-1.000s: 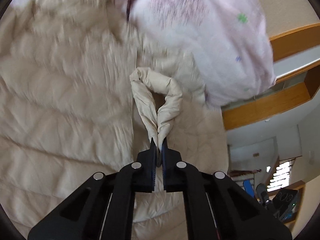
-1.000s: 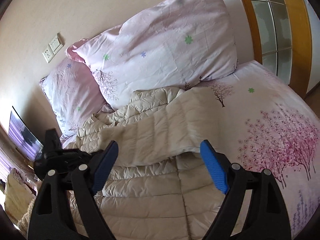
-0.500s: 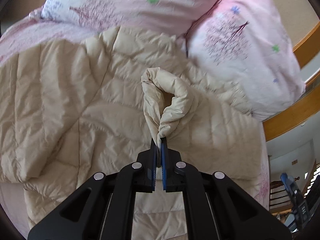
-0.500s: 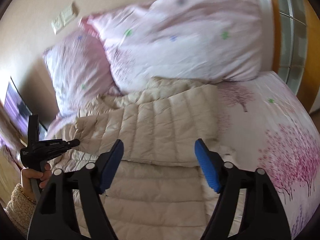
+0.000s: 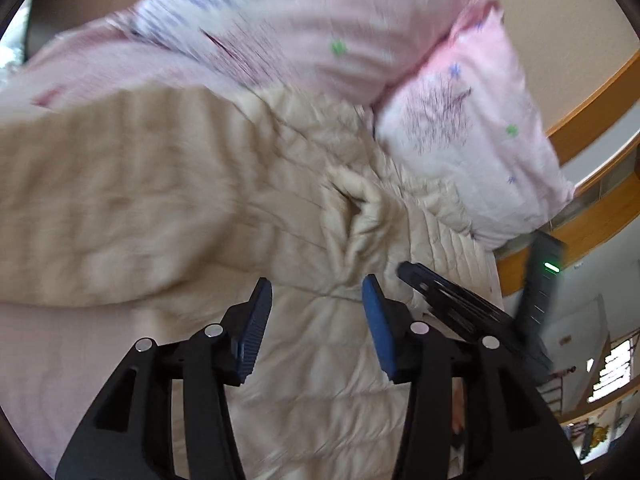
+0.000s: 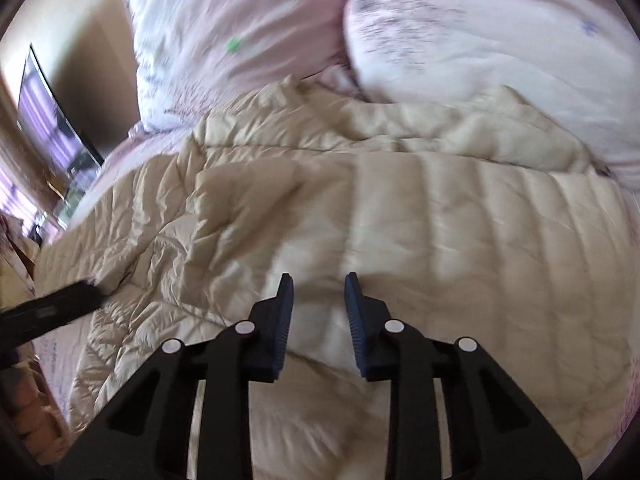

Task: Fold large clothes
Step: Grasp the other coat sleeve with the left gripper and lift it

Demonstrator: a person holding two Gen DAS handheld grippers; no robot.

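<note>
On the bed, the left gripper (image 5: 317, 298) has let go of the cream down jacket (image 5: 168, 208); its cuff (image 5: 362, 204) now lies dropped beside the pink pillows (image 5: 460, 128). Right gripper (image 6: 319, 300) hovers spread, narrower than before, over the folded sleeve.

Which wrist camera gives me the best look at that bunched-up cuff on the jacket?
The left wrist view. The crumpled cuff sits just ahead of the open left gripper, lying free on the beige puffer jacket. The right wrist view shows only the jacket's quilted panels ahead of the open right gripper; I cannot pick out the cuff there.
</note>
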